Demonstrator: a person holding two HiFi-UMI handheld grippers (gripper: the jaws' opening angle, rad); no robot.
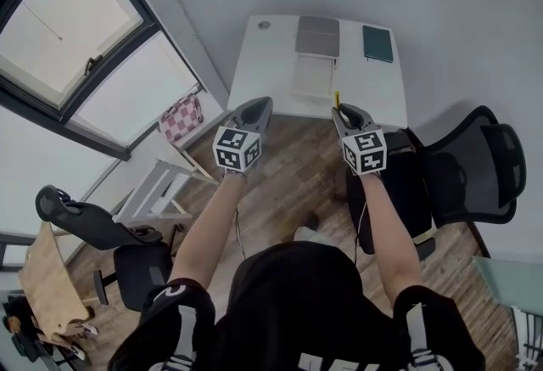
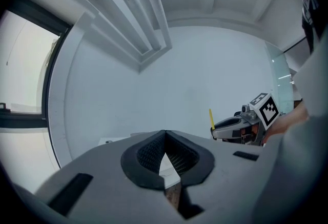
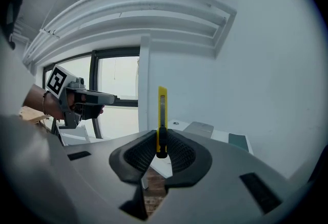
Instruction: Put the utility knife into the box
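Right gripper view: slim yellow utility knife (image 3: 162, 110) (black slider) upright in tongs (image 3: 162, 147)

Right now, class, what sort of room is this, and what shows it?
Probably an office or study: a white desk against the wall, a black mesh chair beside it, a green notebook on top.
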